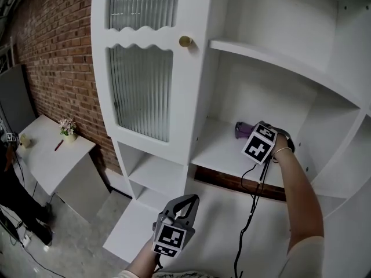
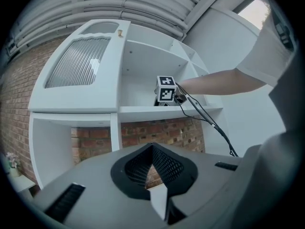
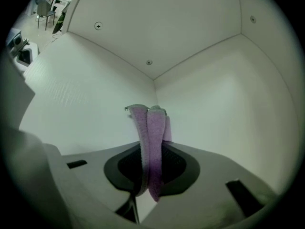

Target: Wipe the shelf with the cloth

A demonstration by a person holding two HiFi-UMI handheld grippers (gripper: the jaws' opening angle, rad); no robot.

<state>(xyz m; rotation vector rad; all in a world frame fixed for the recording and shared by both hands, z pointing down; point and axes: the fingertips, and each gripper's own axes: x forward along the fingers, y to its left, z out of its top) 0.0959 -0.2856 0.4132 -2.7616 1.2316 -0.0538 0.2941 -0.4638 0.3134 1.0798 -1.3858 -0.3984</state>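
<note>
The right gripper (image 3: 153, 147) is closed on the cloth (image 3: 148, 123). The purple cloth is folded into narrow bands and it sticks out past the fingertips. Its long axis runs along the jaws and it points toward the inner corner of the compartment, where the white walls meet. So the cloth is in front of the fingers, not beside them, and I judge that the coming stroke must press this free end down and drag it across the board.

In the head view the cloth (image 1: 241, 131) is deep in the compartment, low over the shelf (image 1: 217, 155) and near the back wall. I cannot tell if it touches the board already.

The left gripper (image 1: 186, 204) hangs lower, in front of the cabinet and well apart from the shelf. Its fingers are together with nothing between them; I see only brick through the small gap. The right arm is clearly the nearer one for this work.

The board is white, smooth and bare, so I expect the cloth to slide easily. The room is limited by the back wall, a side wall on the right and another shelf above. The cable (image 1: 255, 178) of the right gripper hangs over the front edge, and I think a long pull toward me could catch it there.
</note>
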